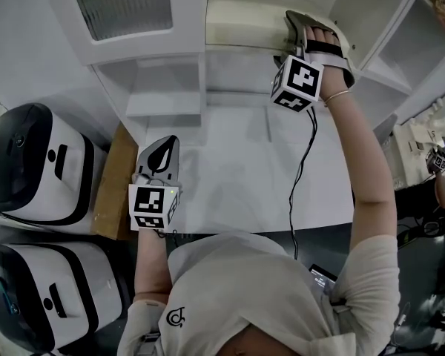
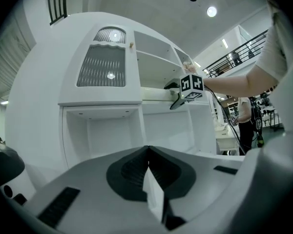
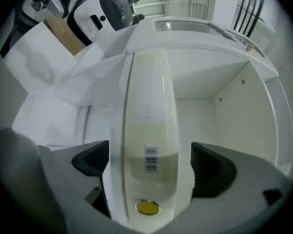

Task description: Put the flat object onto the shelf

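The flat object (image 1: 241, 21) is a long cream slab with a barcode label and a yellow dot (image 3: 149, 130). It lies flat on the upper shelf (image 1: 245, 47) of the white cabinet. My right gripper (image 1: 297, 22) is raised to that shelf. Its jaws stand wide open on either side of the slab's near end (image 3: 151, 162), with a gap showing at the right pad (image 3: 212, 167). My left gripper (image 1: 163, 145) hovers low over the white tabletop, shut with nothing held (image 2: 149, 152). From there the right gripper's marker cube (image 2: 191, 85) shows at the shelf.
Two white-and-black machines (image 1: 37, 169) (image 1: 44, 295) stand at the left beside a brown board (image 1: 115, 184). A ribbed-glass cabinet door (image 1: 122, 6) is left of the shelf, with open compartments below. A black cable (image 1: 304, 169) hangs across the white tabletop (image 1: 237, 184).
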